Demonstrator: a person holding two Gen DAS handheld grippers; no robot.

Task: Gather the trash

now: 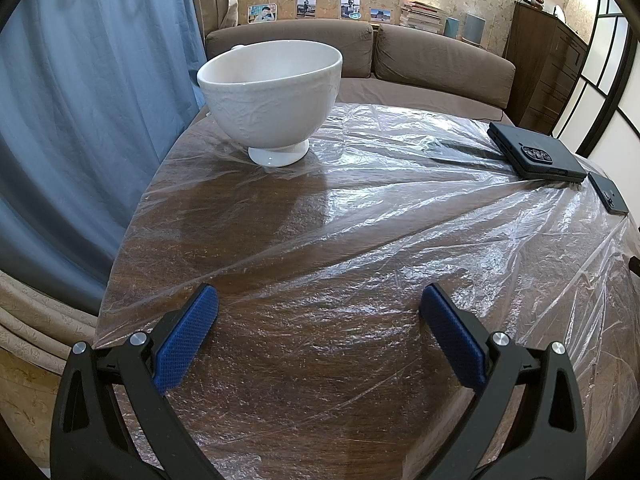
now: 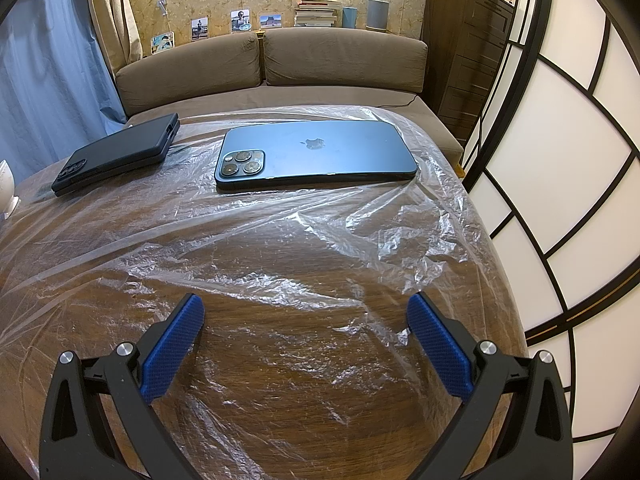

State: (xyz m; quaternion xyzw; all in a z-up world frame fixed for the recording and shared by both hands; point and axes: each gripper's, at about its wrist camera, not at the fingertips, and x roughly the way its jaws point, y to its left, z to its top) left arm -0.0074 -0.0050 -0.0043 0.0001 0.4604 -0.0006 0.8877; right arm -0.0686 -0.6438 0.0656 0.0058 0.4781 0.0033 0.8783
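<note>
A round dark wooden table point(image 1: 248, 224) serves as the landmark. At its far left edge stands a white ceramic footed bowl point(image 1: 270, 96), upright. On the far side of the table toward the right lies a black folding phone in a matte case point(image 2: 116, 154), camera side up, and just beside it, further right, lies a blue-grey smartphone with three lenses point(image 2: 316, 154), face down. Behind the table runs a brown fabric sofa point(image 2: 272, 60) with two back cushions. A blue curtain point(image 1: 92, 100) hangs left of the table, and a dark wooden cabinet point(image 2: 464, 48) stands beyond its far right edge.
</note>
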